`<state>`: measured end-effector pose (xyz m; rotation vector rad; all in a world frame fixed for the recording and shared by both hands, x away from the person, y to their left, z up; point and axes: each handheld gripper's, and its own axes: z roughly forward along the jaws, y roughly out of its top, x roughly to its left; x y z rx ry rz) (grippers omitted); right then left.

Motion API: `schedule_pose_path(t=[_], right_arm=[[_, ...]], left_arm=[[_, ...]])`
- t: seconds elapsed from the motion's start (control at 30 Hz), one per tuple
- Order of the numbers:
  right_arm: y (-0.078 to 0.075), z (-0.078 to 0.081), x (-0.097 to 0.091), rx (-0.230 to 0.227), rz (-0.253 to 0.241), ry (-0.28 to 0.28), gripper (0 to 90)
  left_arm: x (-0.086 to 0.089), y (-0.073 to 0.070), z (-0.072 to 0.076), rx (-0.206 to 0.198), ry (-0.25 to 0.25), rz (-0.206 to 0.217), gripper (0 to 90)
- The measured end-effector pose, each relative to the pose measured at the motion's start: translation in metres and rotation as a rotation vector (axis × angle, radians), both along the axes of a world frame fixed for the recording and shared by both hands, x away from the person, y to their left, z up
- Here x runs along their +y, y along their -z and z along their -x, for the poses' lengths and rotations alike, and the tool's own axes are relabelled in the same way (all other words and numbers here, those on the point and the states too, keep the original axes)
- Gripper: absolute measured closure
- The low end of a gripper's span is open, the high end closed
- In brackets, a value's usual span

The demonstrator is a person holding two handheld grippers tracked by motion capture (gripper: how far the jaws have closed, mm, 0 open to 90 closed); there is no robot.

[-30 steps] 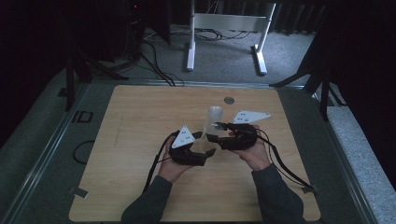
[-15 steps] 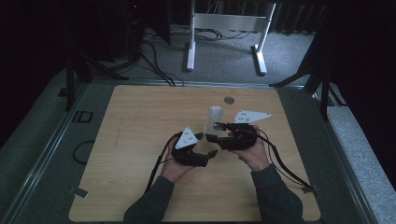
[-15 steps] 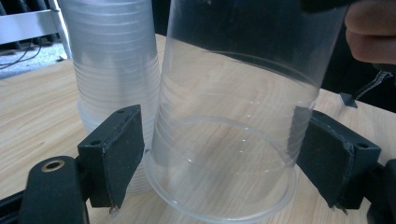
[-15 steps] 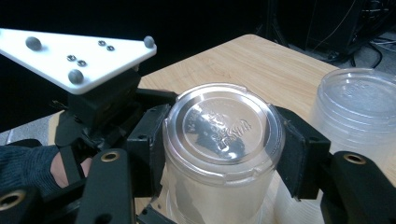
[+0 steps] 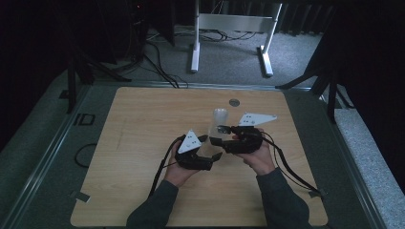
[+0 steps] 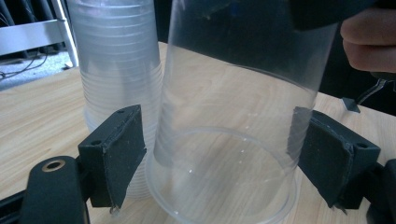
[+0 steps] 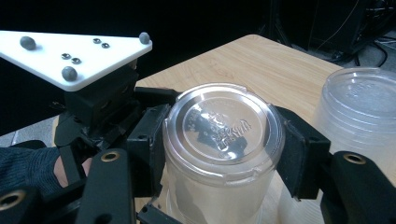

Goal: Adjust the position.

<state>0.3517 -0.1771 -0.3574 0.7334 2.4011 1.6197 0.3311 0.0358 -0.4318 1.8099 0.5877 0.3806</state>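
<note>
Right fingers [image 7: 122, 154]: closed on the top of an upturned clear plastic cup [image 7: 223, 135], one pad on each side just under its sealed base; the grip looks firm.
Left fingers [image 6: 116, 154]: standing either side of the same cup's lower wall, near its mouth. The far pad meets the wall; the near pad shows a sliver of gap, so they are not clamped. The jaws have just been opening a little, with the cup between them.
Cup position: mouth-down on the table [image 5: 143, 124], slightly right of centre in the high view, between the two hands.
Cup stack [image 6: 119, 70]: a column of nested clear cups just beside the held one, at about 10 o'clock from it in the left gripper view.
Right gripper [image 5: 217, 135]: reaches in from 3 o'clock of the cup.
Left gripper [image 5: 211, 149]: comes in from 7 o'clock, low.
Step in hand (judged): one cup appears to be being separated and handled apart from the stack.
Doing it well: keep the right hold light, since thin plastic buckles; let the left pads square up on the wall before squeezing; move the cup straight, clear of the stack so it does not topple.
</note>
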Motion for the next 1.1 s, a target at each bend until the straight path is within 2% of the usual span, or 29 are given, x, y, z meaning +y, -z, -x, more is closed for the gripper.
schedule_pose_path(t=[0.43, 0.83, 1.1], right_arm=[[0.0003, -0.0002, 0.0003, 0.007, -0.003, -0.006, 41.3], [0.0009, -0.0006, 0.0008, 0.011, 0.002, -0.012, 40.9], [-0.0001, -0.0008, -0.0006, 0.014, 0.013, -0.016, 35.6]], left_arm=[[-0.0028, 0.0007, 0.0006, -0.002, 0.014, -0.008, 25.7], [-0.0022, 0.0004, 0.0013, -0.002, 0.019, -0.02, 27.2], [-0.0007, -0.0024, 0.0015, -0.008, 0.026, -0.028, 27.5]])
